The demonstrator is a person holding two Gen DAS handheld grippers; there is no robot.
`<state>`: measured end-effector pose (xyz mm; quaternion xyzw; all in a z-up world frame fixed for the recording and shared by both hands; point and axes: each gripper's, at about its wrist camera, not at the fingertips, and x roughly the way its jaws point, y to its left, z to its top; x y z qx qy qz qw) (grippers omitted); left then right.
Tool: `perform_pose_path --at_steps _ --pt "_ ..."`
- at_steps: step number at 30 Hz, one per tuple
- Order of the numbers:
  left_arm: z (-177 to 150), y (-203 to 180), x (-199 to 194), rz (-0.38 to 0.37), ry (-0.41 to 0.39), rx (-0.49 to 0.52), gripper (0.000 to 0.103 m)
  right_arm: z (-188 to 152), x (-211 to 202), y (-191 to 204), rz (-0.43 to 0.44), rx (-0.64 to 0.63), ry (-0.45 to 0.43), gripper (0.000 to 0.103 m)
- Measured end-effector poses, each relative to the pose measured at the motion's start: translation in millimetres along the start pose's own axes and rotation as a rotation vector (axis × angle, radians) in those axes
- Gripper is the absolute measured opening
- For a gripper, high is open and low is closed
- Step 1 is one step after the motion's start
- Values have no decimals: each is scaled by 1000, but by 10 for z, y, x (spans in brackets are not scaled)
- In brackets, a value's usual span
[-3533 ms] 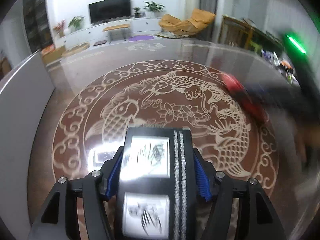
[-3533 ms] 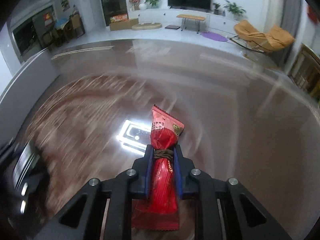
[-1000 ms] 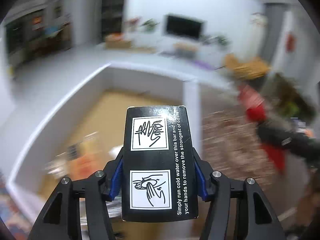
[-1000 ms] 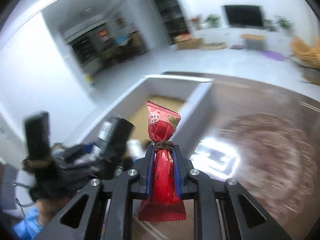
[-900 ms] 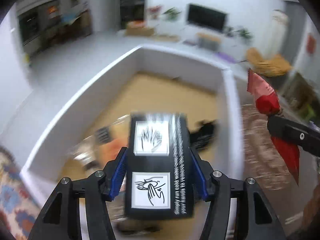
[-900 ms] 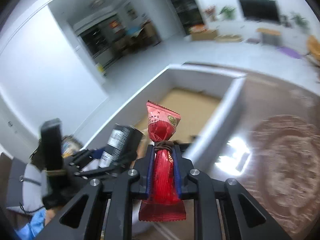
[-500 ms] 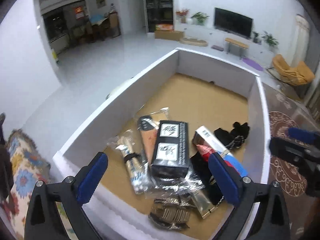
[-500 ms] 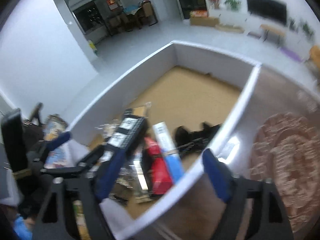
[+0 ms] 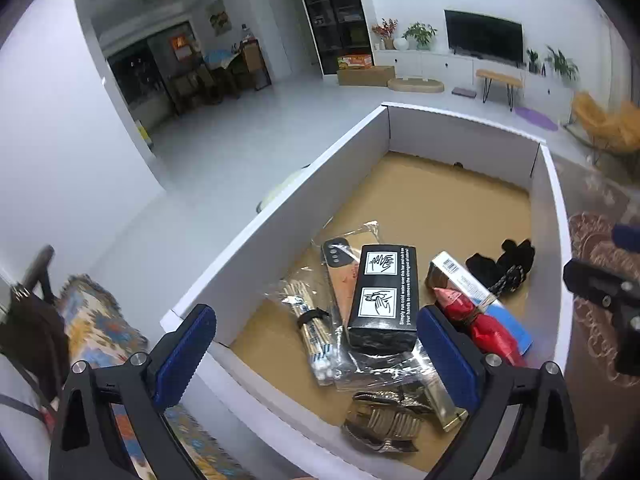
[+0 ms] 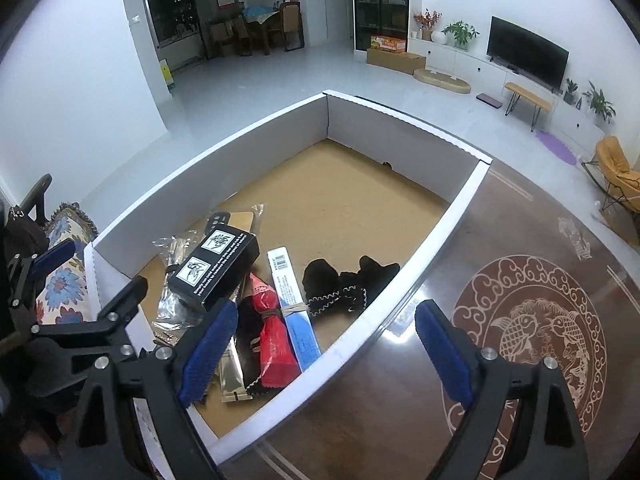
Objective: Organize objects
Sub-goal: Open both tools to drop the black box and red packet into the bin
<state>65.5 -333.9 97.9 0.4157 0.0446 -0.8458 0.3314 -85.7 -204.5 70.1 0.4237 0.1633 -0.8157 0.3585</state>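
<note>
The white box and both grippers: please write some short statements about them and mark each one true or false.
1. The black box lies inside the white box. True.
2. The red packet is held in the right gripper. False: it lies in the white box, beside the blue carton, and the gripper holds nothing.
3. The left gripper is open. True.
4. The far end of the white box is full of things. False: its brown floor is bare there; the things lie at the near end.
5. The black gloves lie on the table. False: they are in the white box, near its wall on the table's side.
</note>
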Motion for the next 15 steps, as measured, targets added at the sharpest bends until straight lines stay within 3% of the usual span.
perform_pose_path --at_steps 12,15 --pt "-44 160 268 -53 73 -92 103 22 129 174 1 -54 19 91" --pt "-71 168 262 -20 55 -99 103 31 147 216 8 -61 21 91"
